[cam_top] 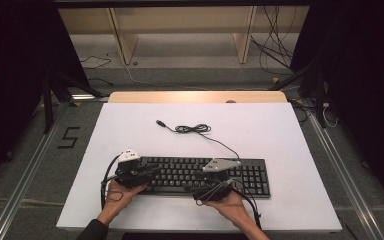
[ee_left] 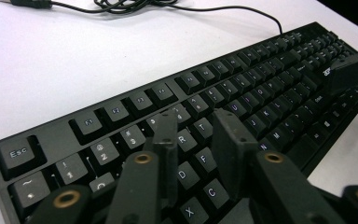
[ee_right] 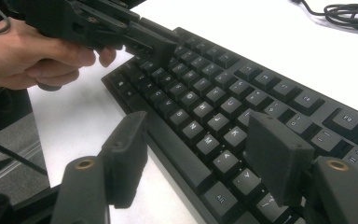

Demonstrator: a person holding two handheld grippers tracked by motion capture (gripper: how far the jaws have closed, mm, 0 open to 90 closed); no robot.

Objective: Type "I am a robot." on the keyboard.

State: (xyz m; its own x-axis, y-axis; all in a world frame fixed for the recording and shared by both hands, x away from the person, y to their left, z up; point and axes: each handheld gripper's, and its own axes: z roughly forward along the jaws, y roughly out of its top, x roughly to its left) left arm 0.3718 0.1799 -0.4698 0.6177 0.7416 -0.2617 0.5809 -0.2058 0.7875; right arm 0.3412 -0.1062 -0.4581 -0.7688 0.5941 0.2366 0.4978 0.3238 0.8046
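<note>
A black keyboard (cam_top: 205, 175) lies on the white tabletop (cam_top: 260, 130) near its front edge. Its cable (cam_top: 195, 129) coils behind it and ends in a loose USB plug (cam_top: 161, 122). My left gripper (cam_top: 155, 171) hovers over the keyboard's left end. Its jaws (ee_left: 196, 123) stand a little apart above the letter keys (ee_left: 200, 128), with nothing between them. My right gripper (cam_top: 190, 184) is at the front middle of the keyboard. It is wide open (ee_right: 200, 135), one jaw off the front edge and one over the keys (ee_right: 214, 121). The left gripper (ee_right: 154, 44) also appears in the right gripper view.
A wooden strip (cam_top: 195, 96) borders the table's far edge. Beyond it stand a light wooden frame (cam_top: 180, 30) and loose floor cables (cam_top: 280, 45). Dark stands (cam_top: 50, 85) flank the table, with metal rails (cam_top: 25, 175) along both sides.
</note>
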